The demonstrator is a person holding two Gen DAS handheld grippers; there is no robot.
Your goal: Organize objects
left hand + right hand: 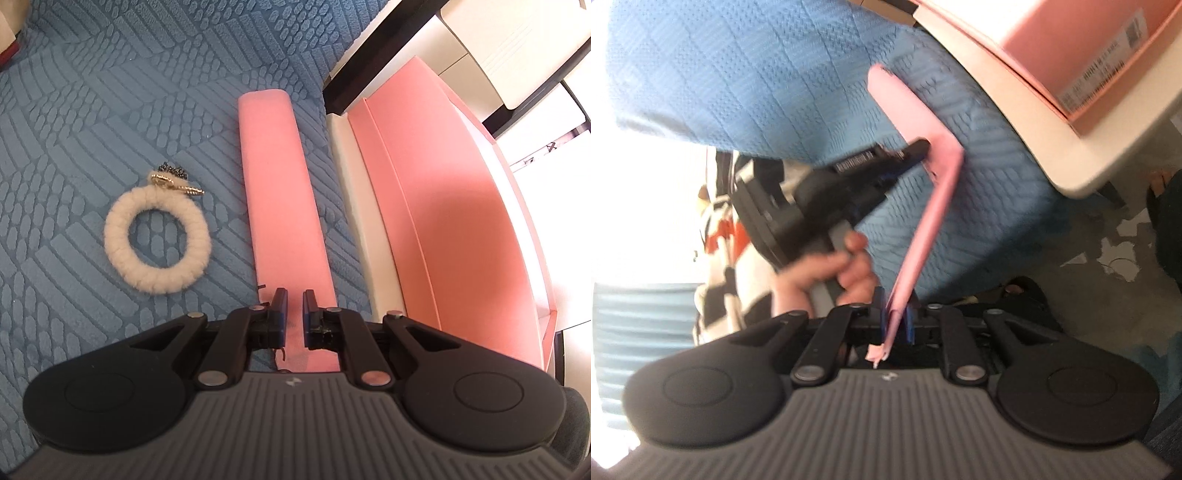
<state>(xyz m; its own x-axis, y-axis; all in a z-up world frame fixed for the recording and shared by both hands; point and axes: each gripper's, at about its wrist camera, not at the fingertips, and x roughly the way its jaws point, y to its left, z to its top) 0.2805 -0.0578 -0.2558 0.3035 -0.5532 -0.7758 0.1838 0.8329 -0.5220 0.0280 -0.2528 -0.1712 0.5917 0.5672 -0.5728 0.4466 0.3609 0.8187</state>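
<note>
A long pink strip (pixel 273 177) lies over a blue textured cloth (pixel 110 92). My left gripper (pixel 295 306) is shut on its near end. In the right wrist view the same pink strip (pixel 905 107) is lifted and bent into an angle. The left gripper (pixel 925 147), held by a hand (pixel 827 269), pinches it at the bend. My right gripper (pixel 895 314) is shut on the strip's other end, which pokes out behind the pads. A white fluffy hair ring (pixel 157 243) with a gold charm rests on the cloth, left of the strip.
An open pink box (pixel 443 203) stands right of the strip on a cream ledge (pixel 1034 129); its labelled side (pixel 1108 74) shows in the right wrist view. Below the cloth's edge is a floor with white scraps (pixel 1115 254). A striped sleeve (pixel 724 229) sits at the left.
</note>
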